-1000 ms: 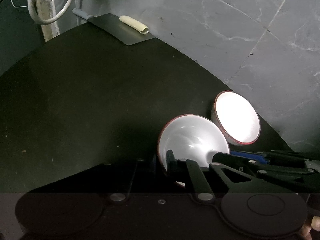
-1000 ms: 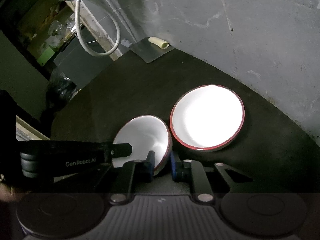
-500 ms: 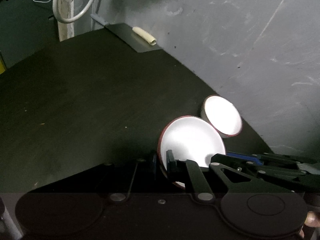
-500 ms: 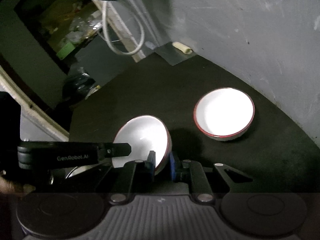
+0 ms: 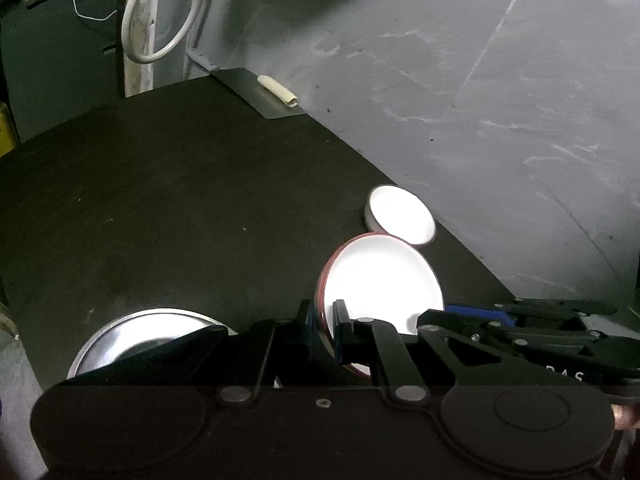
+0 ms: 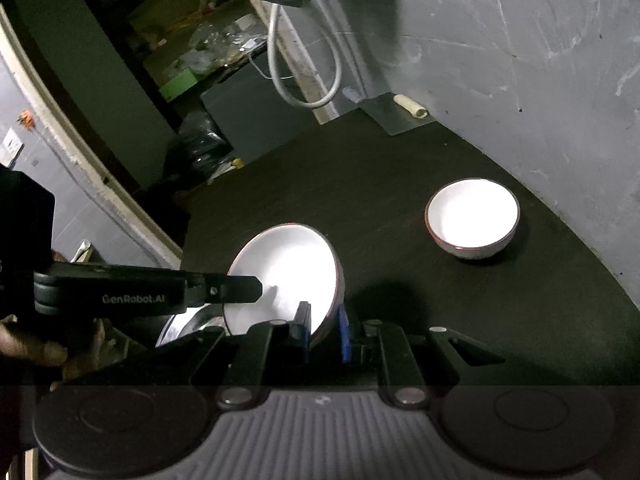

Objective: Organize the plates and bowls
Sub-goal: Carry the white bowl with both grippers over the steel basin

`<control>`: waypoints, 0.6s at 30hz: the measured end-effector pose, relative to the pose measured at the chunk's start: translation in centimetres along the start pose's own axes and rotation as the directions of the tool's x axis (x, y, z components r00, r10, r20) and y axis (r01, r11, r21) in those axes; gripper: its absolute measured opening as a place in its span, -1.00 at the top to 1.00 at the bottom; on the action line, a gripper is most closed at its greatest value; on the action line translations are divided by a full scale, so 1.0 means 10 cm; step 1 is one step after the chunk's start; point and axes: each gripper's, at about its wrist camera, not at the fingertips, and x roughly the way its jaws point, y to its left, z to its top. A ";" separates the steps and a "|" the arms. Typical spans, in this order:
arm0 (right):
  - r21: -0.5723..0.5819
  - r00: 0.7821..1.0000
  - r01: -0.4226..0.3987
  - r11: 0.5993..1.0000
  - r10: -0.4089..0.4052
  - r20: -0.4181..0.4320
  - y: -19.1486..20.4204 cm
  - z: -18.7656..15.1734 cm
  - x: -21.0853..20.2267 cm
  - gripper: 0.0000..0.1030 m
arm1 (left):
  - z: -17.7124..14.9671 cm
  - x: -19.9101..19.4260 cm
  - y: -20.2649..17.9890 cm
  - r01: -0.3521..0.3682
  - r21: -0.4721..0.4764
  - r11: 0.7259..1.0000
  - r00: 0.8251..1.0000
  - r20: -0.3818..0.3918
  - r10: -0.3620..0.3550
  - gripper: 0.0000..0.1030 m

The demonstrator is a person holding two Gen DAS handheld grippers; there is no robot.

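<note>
A white bowl with a red rim point(image 5: 384, 276) hangs tilted above the dark table point(image 5: 180, 200). My left gripper point(image 5: 323, 332) is shut on its near rim. My right gripper point(image 6: 324, 332) is shut on the same bowl point(image 6: 288, 268) at another part of the rim. In the left wrist view, the right gripper's blue pads show at the bowl's right side. A second white bowl point(image 6: 472, 216) stands upright on the table by the wall, apart from the held one. A shiny steel plate point(image 5: 140, 336) lies low on the left, partly hidden by the gripper.
A grey wall point(image 5: 480, 100) bounds the table on the right. A thin metal sheet with a cream roll point(image 5: 278, 90) lies at the far corner, below a looped white cable point(image 5: 160, 40). A hand point(image 6: 24, 344) holds the left gripper.
Both grippers have risen and drawn back with the bowl, away from the second bowl, which now looks smaller. The steel plate has come into view.
</note>
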 end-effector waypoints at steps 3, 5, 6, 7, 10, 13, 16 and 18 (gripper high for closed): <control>-0.010 1.000 -0.004 1.000 0.003 -0.010 0.04 -0.06 -0.10 0.68 | -0.07 -0.07 -0.03 0.007 0.007 1.000 1.000 -0.010 -0.007 0.81; -0.015 1.000 -0.007 1.000 0.006 -0.021 0.08 -0.11 -0.14 0.68 | -0.13 -0.10 -0.03 0.012 0.012 1.000 1.000 -0.017 -0.012 0.81; -0.018 1.000 -0.008 1.000 0.007 -0.026 0.10 -0.13 -0.16 0.68 | -0.15 -0.12 -0.04 0.014 0.016 1.000 1.000 -0.021 -0.013 0.81; -0.021 0.999 -0.010 1.000 0.009 -0.033 0.11 -0.15 -0.17 0.68 | -0.17 -0.13 -0.04 0.014 0.020 1.000 1.000 -0.024 -0.013 0.81; -0.036 0.999 -0.018 0.999 0.016 -0.052 0.17 -0.21 -0.20 0.68 | -0.26 -0.18 -0.06 0.013 0.033 0.999 0.999 -0.036 -0.012 0.81; -0.043 0.997 -0.028 0.999 0.025 -0.070 0.21 -0.29 -0.23 0.68 | -0.34 -0.23 -0.06 0.017 0.034 0.999 0.999 -0.046 -0.015 0.81; -0.052 0.995 -0.036 0.998 0.031 -0.092 0.24 -0.36 -0.27 0.68 | -0.42 -0.27 -0.06 0.022 0.027 0.999 0.998 -0.055 -0.021 0.81; -0.048 0.994 -0.041 0.998 0.036 -0.102 0.24 -0.39 -0.29 0.68 | -0.46 -0.29 -0.07 0.024 0.026 0.999 0.998 -0.059 -0.022 0.81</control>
